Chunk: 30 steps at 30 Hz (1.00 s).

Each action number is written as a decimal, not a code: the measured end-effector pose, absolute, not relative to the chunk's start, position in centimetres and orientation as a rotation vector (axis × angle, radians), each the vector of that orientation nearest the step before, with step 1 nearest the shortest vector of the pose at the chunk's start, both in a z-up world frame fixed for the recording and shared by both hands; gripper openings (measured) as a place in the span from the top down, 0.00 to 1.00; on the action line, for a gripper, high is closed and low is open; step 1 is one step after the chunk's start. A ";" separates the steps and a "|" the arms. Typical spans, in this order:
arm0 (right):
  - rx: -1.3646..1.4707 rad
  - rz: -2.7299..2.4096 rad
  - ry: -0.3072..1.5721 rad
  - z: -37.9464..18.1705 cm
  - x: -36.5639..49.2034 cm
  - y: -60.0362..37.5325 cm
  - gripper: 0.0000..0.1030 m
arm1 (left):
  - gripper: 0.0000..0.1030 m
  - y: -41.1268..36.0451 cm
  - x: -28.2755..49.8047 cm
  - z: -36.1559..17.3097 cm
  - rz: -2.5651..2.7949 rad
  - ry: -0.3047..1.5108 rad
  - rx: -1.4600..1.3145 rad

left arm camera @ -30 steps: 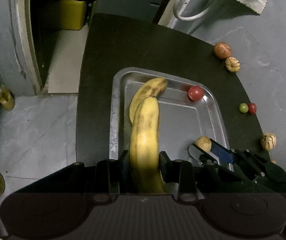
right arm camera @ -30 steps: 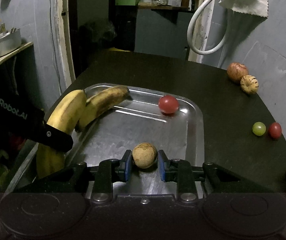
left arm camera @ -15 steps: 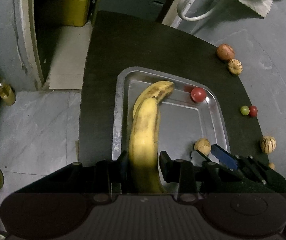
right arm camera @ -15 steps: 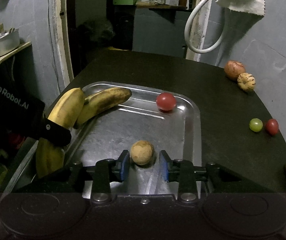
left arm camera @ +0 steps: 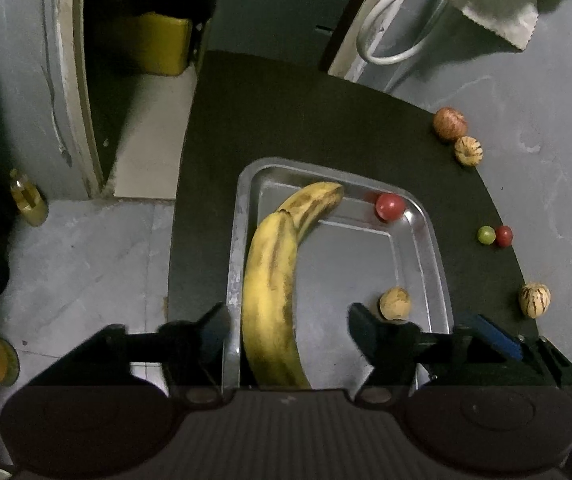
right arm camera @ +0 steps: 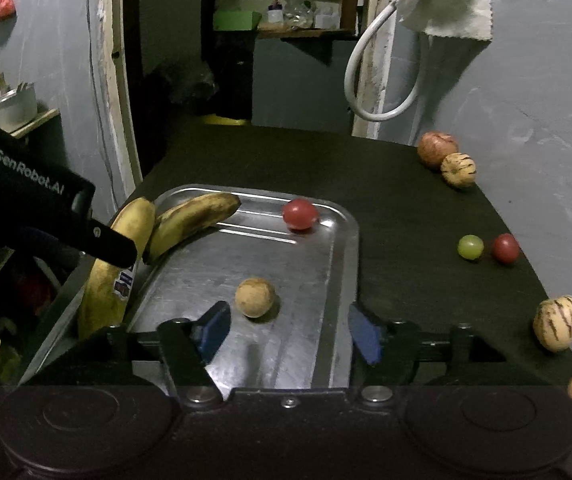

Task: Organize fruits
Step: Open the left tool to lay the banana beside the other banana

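Note:
A steel tray (left arm camera: 432, 256) (right arm camera: 338, 264) sits on the dark round table. Two bananas lie along its left side: a yellow banana (left arm camera: 270, 300) (right arm camera: 114, 280) and a browner banana (left arm camera: 312, 204) (right arm camera: 194, 218) beyond it. My left gripper (left arm camera: 289, 326) is open, its fingers spread either side of the yellow banana. A small tan round fruit (left arm camera: 394, 303) (right arm camera: 255, 297) rests in the tray, just ahead of my open right gripper (right arm camera: 288, 332). A red tomato (left arm camera: 390, 207) (right arm camera: 300, 214) lies in the tray's far corner.
On the table right of the tray lie a reddish fruit (right arm camera: 436, 149), a striped fruit (right arm camera: 459, 169), a green grape (right arm camera: 470, 247), a red cherry tomato (right arm camera: 505, 248) and another striped fruit (right arm camera: 558, 322). A wall with a hose stands behind. The table's left edge drops to the floor.
Both grippers have opened. The left let go of the yellow banana, now lying in the tray; the right released the tan fruit and drew back and up.

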State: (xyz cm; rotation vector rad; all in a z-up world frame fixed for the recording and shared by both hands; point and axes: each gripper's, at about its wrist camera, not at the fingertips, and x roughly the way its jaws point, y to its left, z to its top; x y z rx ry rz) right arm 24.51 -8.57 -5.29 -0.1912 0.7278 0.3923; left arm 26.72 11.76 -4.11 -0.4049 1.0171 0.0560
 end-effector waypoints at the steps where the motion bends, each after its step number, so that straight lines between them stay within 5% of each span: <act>1: -0.183 0.393 0.726 -5.1 24.4 -8.9 0.28 | 0.21 11.7 26.6 -3.9 0.059 1.011 -0.402; 6: -0.153 0.393 0.718 -4.3 23.4 -10.4 0.14 | 0.01 10.7 25.7 -2.8 0.108 0.984 -0.360; 12: -0.113 0.380 0.722 -3.8 22.3 -12.7 0.02 | 0.01 9.1 25.0 -1.9 0.164 0.977 -0.276; 30: -0.031 0.262 0.746 -3.4 18.8 -20.5 0.01 | 0.01 3.9 22.7 -1.4 0.150 1.018 -0.143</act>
